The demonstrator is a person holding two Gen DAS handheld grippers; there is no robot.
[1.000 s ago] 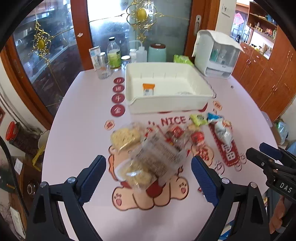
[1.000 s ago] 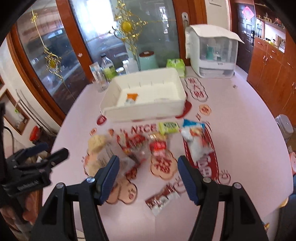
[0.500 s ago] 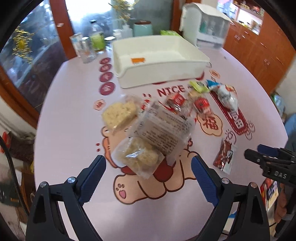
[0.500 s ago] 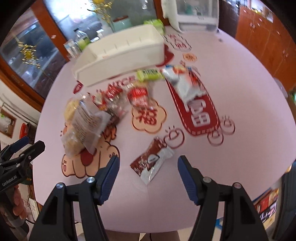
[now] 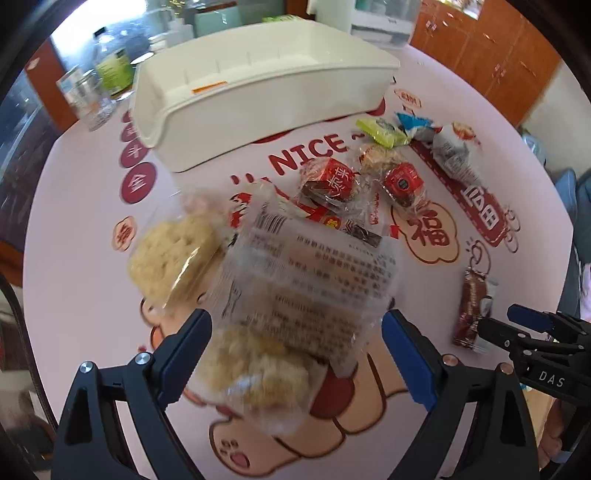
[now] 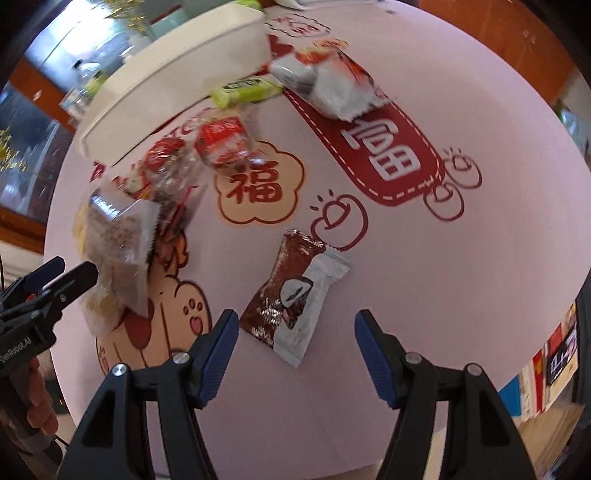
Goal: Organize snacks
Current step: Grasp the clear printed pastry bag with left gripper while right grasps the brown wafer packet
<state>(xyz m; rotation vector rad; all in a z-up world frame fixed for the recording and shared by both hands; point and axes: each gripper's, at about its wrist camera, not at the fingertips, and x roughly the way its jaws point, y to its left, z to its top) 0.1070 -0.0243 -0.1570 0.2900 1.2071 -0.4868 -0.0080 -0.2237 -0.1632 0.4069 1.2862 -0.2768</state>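
Observation:
Several snacks lie on a pink printed table. My left gripper is open and points down, its blue fingers on either side of a clear bag of rice crackers with a printed label. A round cracker pack lies to its left. My right gripper is open just short of a brown-and-white snack packet; the same packet shows in the left wrist view. Red-wrapped cakes, a green packet and a silver packet lie further back. The white bin stands behind them.
Bottles and a glass jar stand at the back left beside the bin. A white appliance and wooden cabinets are beyond. The table's near edge runs just under my right gripper.
Both grippers have come down close to the table. The left now straddles the cracker bag, the right hangs by the brown packet. Neither jaw width has changed.

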